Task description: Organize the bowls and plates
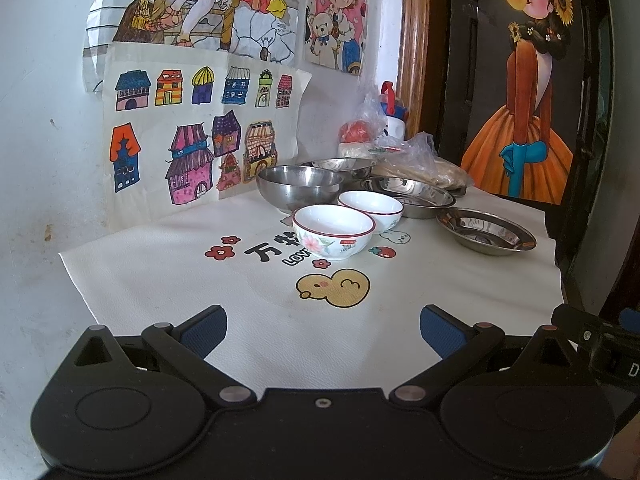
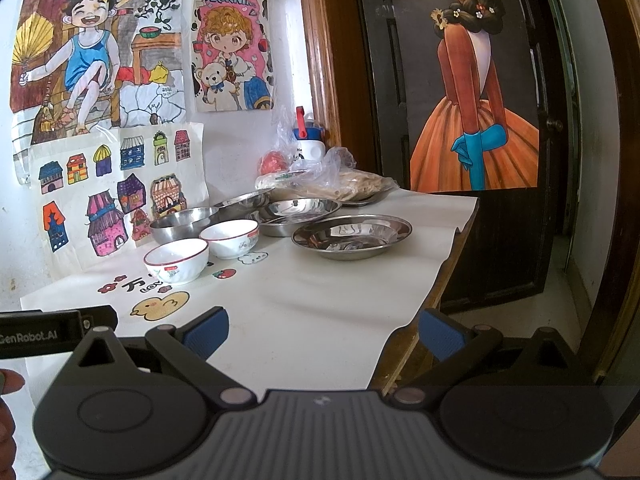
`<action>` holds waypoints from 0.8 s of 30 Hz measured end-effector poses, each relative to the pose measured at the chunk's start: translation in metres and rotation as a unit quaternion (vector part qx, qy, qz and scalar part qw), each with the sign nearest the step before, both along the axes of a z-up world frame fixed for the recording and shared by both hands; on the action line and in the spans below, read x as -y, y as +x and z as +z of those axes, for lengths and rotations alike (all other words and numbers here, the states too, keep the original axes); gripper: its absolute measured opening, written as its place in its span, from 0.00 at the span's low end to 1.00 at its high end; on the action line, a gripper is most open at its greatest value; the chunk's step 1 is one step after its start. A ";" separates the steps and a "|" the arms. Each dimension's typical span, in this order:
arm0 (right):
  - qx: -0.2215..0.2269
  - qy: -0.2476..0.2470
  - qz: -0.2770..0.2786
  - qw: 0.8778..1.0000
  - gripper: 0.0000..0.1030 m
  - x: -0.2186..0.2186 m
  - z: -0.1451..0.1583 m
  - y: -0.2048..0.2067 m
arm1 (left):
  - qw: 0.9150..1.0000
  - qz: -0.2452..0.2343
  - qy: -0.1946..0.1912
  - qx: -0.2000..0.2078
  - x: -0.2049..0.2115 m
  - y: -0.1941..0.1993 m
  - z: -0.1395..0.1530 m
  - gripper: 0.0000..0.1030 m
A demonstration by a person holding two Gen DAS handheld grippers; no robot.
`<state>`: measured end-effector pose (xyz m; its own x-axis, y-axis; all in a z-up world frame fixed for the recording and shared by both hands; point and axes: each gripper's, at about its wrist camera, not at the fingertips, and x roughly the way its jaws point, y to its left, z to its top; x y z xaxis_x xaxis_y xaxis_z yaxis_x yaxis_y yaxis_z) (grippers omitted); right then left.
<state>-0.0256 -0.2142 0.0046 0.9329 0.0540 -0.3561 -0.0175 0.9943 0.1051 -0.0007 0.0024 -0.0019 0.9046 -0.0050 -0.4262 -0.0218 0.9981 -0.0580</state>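
Both grippers hang low at the near edge of the table, w/ nothing in them: left gripper has its jaws spread wide, right gripper too. Past them the white cloth shows a yellow duck print. Next step is prob. picking up the near china bowl; best to come in level, pinch one side of the rim gently, lift straight, since china can chip. It looks empty. Just behind it sits a 2nd china bowl, also empty. Near on the right is a steel plate, nothing on it. Farther back are a deep steel bowl and another steel plate, then food in plastic bags by the wall.
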 end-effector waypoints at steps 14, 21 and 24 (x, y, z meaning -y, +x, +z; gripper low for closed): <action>0.004 -0.008 0.020 1.000 1.00 0.007 0.015 0.015 | 1.000 -0.005 0.008 0.005 0.000 0.005 0.012 0.99; 0.019 -0.013 0.082 0.996 1.00 0.020 0.064 0.020 | 0.999 -0.038 0.012 0.015 -0.007 0.011 0.048 0.99; 0.034 -0.018 0.108 0.993 1.00 0.029 0.100 0.023 | 0.998 -0.053 0.006 0.028 -0.014 0.012 0.073 0.99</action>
